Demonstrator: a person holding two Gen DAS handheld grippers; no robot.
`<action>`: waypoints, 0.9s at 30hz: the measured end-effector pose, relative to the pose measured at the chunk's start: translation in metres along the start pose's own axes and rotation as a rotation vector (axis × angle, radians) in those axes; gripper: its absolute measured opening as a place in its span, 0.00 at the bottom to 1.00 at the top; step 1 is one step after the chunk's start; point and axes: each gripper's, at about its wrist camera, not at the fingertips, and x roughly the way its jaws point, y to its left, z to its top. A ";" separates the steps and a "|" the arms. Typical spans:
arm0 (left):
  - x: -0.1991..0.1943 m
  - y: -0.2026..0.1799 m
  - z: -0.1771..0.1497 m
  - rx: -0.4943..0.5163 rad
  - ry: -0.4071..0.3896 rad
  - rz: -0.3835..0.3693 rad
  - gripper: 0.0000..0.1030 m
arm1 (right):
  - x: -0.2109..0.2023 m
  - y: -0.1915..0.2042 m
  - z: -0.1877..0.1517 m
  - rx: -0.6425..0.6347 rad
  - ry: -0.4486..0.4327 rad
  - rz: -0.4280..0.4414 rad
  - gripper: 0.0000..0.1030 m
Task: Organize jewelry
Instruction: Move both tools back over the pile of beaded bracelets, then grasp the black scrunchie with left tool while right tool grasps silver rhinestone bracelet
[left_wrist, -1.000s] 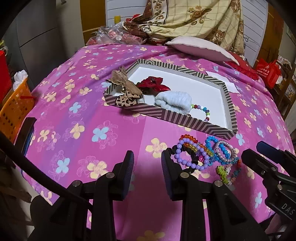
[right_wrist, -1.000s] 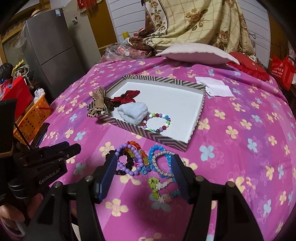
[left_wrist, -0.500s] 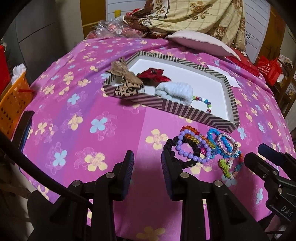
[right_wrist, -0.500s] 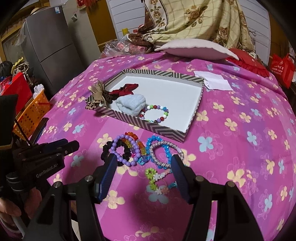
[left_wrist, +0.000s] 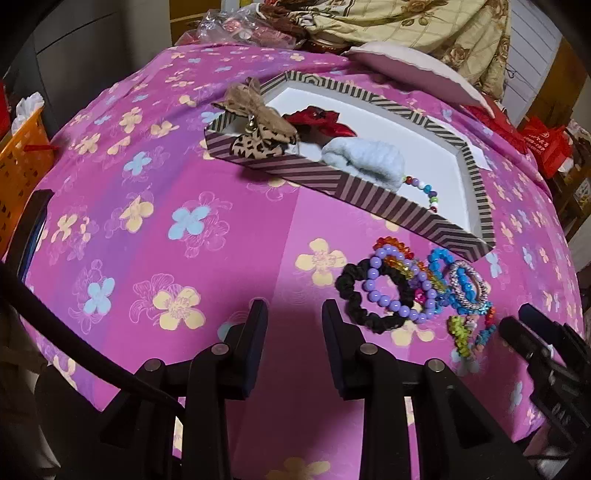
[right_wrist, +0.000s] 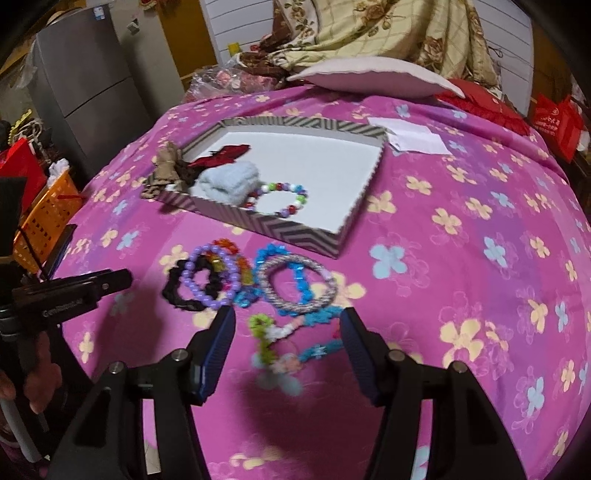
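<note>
Bedspread, pink cloth w/ yellow & blue flowers, covers the whole work surface. Far left in right wrist view: orange plastic basket beside the bed, then left gripper, black, held by a hand; in its own view the left gripper stands released, nothing between its jaws, just left of the jewelry pile. Next, black fabric scrunchie w/ purple bead bracelet lying over it, and an orange/rainbow bead bracelet overlapping both. Behind these, striped cardboard tray w/ white inside holds a tan & leopard bow on its left rim, red bow, pale blue folded cloth and a multicolour bead bracelet touching the cloth. Right of the purple one: blue bead bracelet under a silver-pink woven bangle. Nearer the camera, green/pink/blue bead strand, blurred. Right gripper hovers over that strand, jaws closing, pads not yet on it. Further right, white paper on the spread.
</note>
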 end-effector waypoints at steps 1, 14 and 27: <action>0.002 0.001 0.000 -0.002 0.003 0.001 0.50 | 0.001 -0.004 0.001 0.003 0.000 -0.007 0.54; 0.023 -0.006 0.009 0.037 0.066 -0.045 0.50 | 0.043 -0.027 0.020 -0.008 0.060 -0.047 0.46; 0.042 -0.021 0.017 0.039 0.104 -0.139 0.50 | 0.061 -0.026 0.022 -0.056 0.073 -0.060 0.44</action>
